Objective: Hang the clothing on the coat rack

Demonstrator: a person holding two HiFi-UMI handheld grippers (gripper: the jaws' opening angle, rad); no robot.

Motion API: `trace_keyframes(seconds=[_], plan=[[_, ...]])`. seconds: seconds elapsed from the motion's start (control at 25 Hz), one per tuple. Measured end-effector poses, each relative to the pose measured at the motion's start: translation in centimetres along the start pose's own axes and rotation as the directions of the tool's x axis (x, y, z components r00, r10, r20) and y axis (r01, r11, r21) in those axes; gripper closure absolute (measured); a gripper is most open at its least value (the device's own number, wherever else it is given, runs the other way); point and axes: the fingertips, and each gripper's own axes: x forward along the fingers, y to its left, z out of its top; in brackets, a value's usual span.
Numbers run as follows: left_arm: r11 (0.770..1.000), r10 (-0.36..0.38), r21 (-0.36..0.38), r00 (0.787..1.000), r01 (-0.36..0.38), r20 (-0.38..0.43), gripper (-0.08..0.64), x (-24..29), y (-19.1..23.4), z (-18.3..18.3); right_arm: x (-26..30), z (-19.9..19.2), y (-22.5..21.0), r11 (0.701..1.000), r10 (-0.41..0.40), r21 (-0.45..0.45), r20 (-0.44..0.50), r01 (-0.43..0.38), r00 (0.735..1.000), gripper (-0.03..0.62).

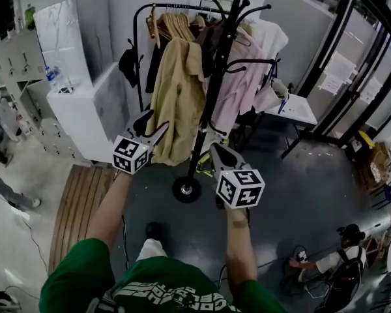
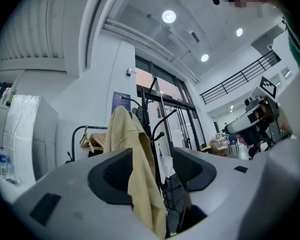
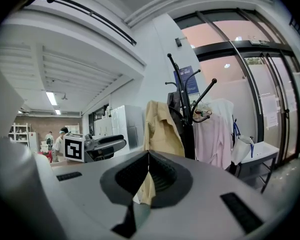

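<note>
A black coat rack [image 1: 216,70] stands on a round base [image 1: 186,189] in front of me. On its left side hangs a tan jacket [image 1: 177,96], with a pink shirt [image 1: 238,93] on its right. My left gripper [image 1: 153,125] is held up short of the jacket's lower part, apart from it. Its jaws stand open and empty, and the jacket [image 2: 125,129] shows far off through the gap. My right gripper [image 1: 219,154] hovers near the pole's lower part. In the right gripper view its pads [image 3: 148,156] meet with nothing between them, and the jacket [image 3: 162,129] hangs beyond.
A black clothes rail with wooden hangers [image 1: 176,21] stands behind the rack. A white cabinet [image 1: 78,109] is at the left, a wooden bench [image 1: 78,204] on the floor below it. A white table [image 1: 296,109] is at the right. A person [image 1: 339,259] crouches at the lower right.
</note>
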Motion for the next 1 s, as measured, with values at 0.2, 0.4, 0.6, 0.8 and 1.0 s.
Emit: trace_keyframes(seconds=[0.2,0.4,0.6,0.8,1.0], plan=[[0.999,0.025,-0.024,1.000,-0.025,-0.009,0.401,-2.6,-2.9,1.0,-1.8,-1.0,0.8,1.000,0.025,0.011,-0.006,-0.025,1.000,0.583],[0.998,0.029,-0.048,0.999,-0.030,-0.018,0.516,-4.5,-5.5,1.6,-3.0,-1.7,1.9,0.998,0.057,0.028,-0.007,-0.057,0.998,0.583],[0.998,-0.013,-0.067,0.999,0.010,-0.047,0.555,-5.5,-8.4,1.1,-4.1,-2.3,2.7,0.993,0.083,0.077,0.007,-0.084,0.996,0.583],[0.994,-0.081,-0.072,0.994,0.076,-0.074,0.555,-6.3,-12.1,0.8,-5.0,-3.0,3.0,0.993,0.079,0.089,0.019,-0.081,0.997,0.583],[0.990,-0.098,-0.113,0.992,0.090,-0.074,0.555,-7.2,-14.3,1.4,-5.4,-4.0,3.3,0.994,0.061,0.087,0.025,-0.063,0.998,0.583]])
